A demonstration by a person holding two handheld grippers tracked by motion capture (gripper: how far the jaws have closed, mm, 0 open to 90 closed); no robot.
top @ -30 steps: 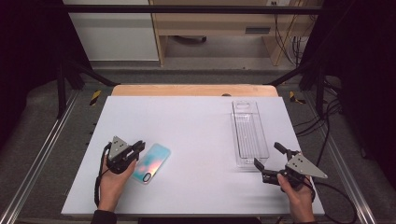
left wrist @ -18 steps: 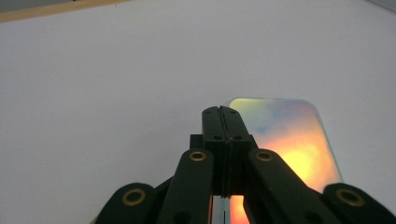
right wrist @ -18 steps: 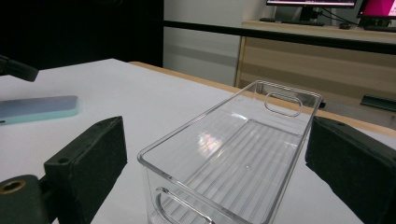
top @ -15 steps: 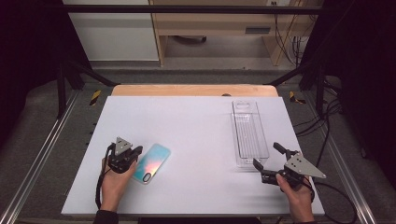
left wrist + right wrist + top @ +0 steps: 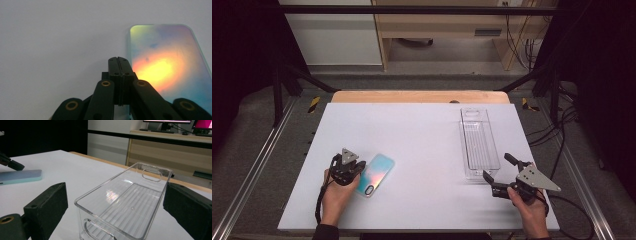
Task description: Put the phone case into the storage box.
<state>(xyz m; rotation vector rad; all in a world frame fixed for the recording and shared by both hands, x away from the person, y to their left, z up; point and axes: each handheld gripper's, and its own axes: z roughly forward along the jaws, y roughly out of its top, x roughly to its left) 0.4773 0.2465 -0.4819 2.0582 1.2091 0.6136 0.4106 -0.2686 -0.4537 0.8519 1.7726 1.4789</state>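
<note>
1. my left claw (image 5: 358, 168) sits low on the white table (image 5: 422, 130), at the near left part of it, and my left hand (image 5: 334, 195) wraps its body from behind.
2. its jaws are pressed flat together with nothing between them; in the left gripper view the two black tips (image 5: 119, 65) meet in one thin seam.
3. the phone (image 5: 375, 174) lies flat on the table just beside those closed tips, on their right, its shiny back up, glowing pale blue, pink and yellow.
4. in the left gripper view the phone (image 5: 165, 67) runs away from me along the right of the jaws, its long left edge just beside the tips; i cannot tell whether the tips touch that edge.
5. my right claw (image 5: 500, 173) is at the near right part of the table, held in my right hand (image 5: 529, 210), with the grey plate on top.
6. its jaws stand wide apart and press on nothing.
7. the clear plastic bin (image 5: 478, 141) stands on the table just ahead of the right claw, long and narrow, its near short end closest to the jaws.
8. in the right gripper view the bin (image 5: 130, 202) lies between the two black pads, its near end a little ahead of them, and its ribbed floor holds nothing.
9. the phone and the bin are well apart, with bare table between them.
</note>
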